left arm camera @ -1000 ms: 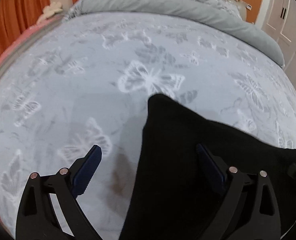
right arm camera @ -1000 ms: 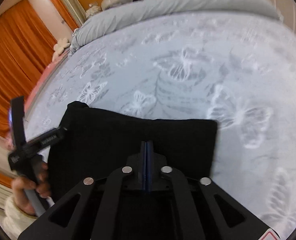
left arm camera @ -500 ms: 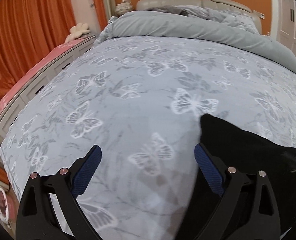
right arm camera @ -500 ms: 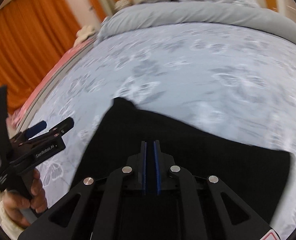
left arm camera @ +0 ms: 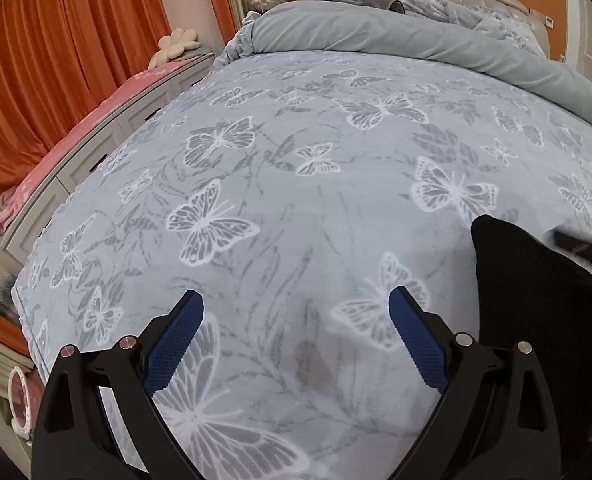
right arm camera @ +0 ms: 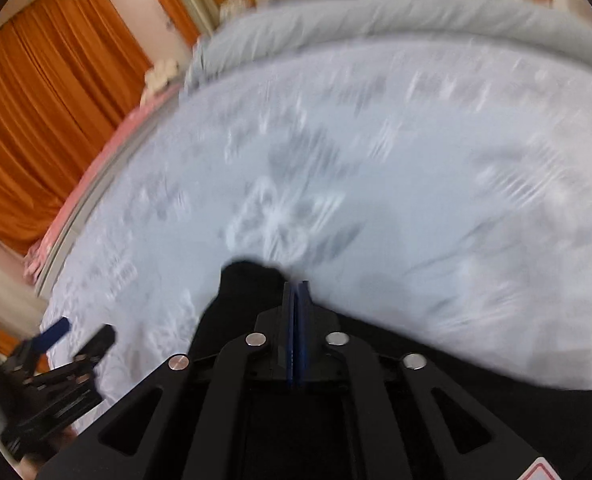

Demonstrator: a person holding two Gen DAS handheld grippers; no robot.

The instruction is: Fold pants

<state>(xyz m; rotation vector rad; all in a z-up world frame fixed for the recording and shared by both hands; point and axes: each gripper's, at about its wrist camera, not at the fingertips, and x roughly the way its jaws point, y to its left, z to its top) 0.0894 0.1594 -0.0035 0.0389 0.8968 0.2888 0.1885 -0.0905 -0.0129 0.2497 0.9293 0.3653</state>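
On the butterfly-print bedspread (left arm camera: 296,208), the black pants (left arm camera: 535,320) lie at 4 o'clock in the left wrist view. Left gripper (left arm camera: 296,312): blue fingers (left arm camera: 176,340) wide apart, nothing between them, over bare cover. Right gripper (right arm camera: 296,292): fingers pressed together, above the pants' dark cloth; blur hides whether any fabric is pinched. Orange curtains (left arm camera: 76,40) at 10 o'clock.

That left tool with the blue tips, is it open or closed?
Open. The left tool shows its two blue pads spread wide, with only the butterfly bedspread between them.
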